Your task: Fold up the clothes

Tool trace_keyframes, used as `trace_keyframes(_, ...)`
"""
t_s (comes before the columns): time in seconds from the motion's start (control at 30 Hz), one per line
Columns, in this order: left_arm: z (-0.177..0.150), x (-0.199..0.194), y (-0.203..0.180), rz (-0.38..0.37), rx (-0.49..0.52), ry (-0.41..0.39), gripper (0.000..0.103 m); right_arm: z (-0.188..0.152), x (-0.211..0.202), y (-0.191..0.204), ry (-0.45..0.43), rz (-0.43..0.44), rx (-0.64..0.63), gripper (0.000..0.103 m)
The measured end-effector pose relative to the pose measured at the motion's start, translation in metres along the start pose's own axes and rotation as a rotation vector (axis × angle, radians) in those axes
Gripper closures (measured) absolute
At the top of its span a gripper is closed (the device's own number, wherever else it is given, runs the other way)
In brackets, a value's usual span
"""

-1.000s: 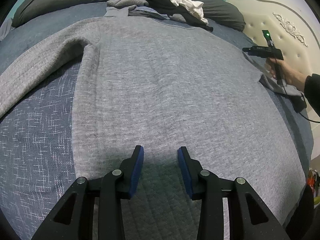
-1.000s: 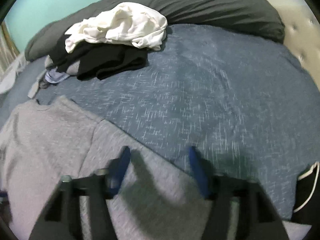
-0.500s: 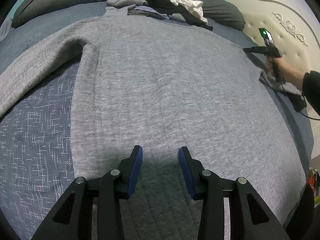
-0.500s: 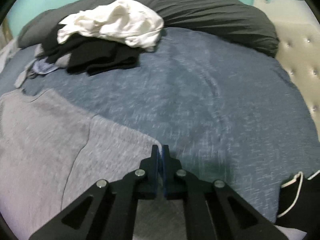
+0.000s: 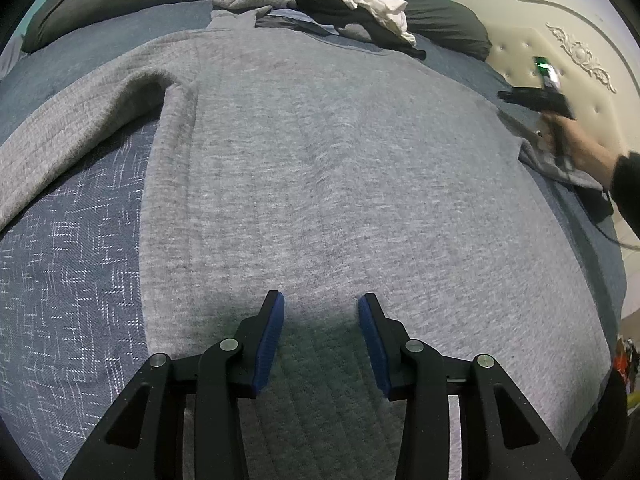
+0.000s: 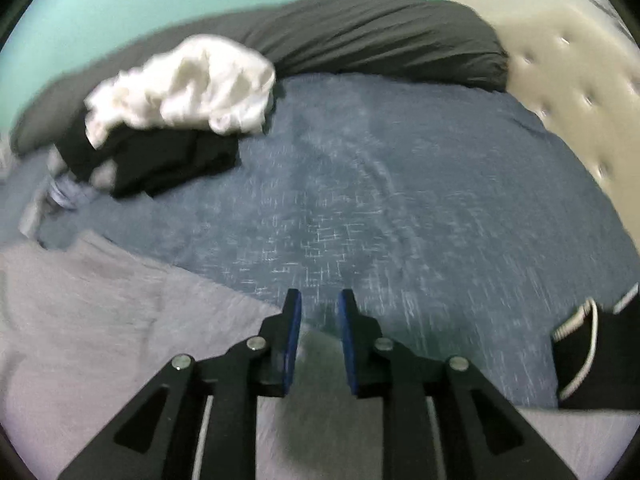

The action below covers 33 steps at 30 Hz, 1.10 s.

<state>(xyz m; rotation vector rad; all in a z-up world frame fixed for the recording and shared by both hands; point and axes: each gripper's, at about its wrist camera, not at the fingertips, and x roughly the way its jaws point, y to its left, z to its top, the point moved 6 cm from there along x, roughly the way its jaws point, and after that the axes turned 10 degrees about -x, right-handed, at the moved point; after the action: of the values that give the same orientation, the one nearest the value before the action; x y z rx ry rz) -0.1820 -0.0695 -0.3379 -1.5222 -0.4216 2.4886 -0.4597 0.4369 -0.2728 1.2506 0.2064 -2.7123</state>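
A grey quilted sweatshirt (image 5: 320, 152) lies spread flat on the blue bedspread (image 5: 68, 280), one sleeve stretched out to the left. My left gripper (image 5: 320, 308) is open and empty just above the sweatshirt's near hem. My right gripper (image 6: 319, 304) is open by a small gap over the sweatshirt's right sleeve edge (image 6: 120, 320), with nothing between the fingers. It also shows in the left wrist view (image 5: 536, 100), held by a hand at the sweatshirt's far right side.
A pile of black and white clothes (image 6: 172, 120) lies near the dark grey pillows (image 6: 380, 36); it also shows in the left wrist view (image 5: 360, 4). A cream tufted headboard (image 5: 568, 52) stands at the right. A black garment with a white cord (image 6: 592, 344) lies at the right.
My right gripper was wide open, shut over the sleeve edge half a second ago, and has now opened a little. The left gripper has hardly moved.
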Motion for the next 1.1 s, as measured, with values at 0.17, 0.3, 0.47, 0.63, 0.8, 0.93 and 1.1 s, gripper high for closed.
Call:
trace_keyframes(0.17,-0.003,-0.001,-0.003,0.012,0.003,0.001,0.058,-0.039,-0.045,0.024,-0.002,0.107,-0.001,0.084)
trace_keyframes(0.3,-0.006,-0.003,-0.007,0.021,0.012,0.000,0.055,-0.074,-0.050,0.045,0.062,0.122,0.005,0.084)
trace_keyframes(0.47,-0.009,-0.005,-0.010,0.020,0.010,0.002,0.055,-0.122,-0.037,0.067,0.213,0.076,-0.033,0.084)
trace_keyframes(0.63,-0.015,-0.005,-0.012,0.013,0.011,0.004,0.055,-0.118,-0.053,0.067,0.155,0.080,0.009,0.084)
trace_keyframes(0.8,-0.017,-0.006,-0.012,0.008,0.006,0.007,0.055,-0.098,-0.055,0.083,0.103,0.118,0.006,0.084)
trace_keyframes(0.93,-0.018,-0.007,-0.013,0.005,0.003,0.008,0.055,-0.117,-0.031,0.092,0.193,0.105,-0.025,0.084)
trace_keyframes(1.1,-0.016,-0.006,-0.013,0.000,-0.002,0.011,0.055,-0.113,-0.057,0.059,0.083,0.094,0.079,0.084)
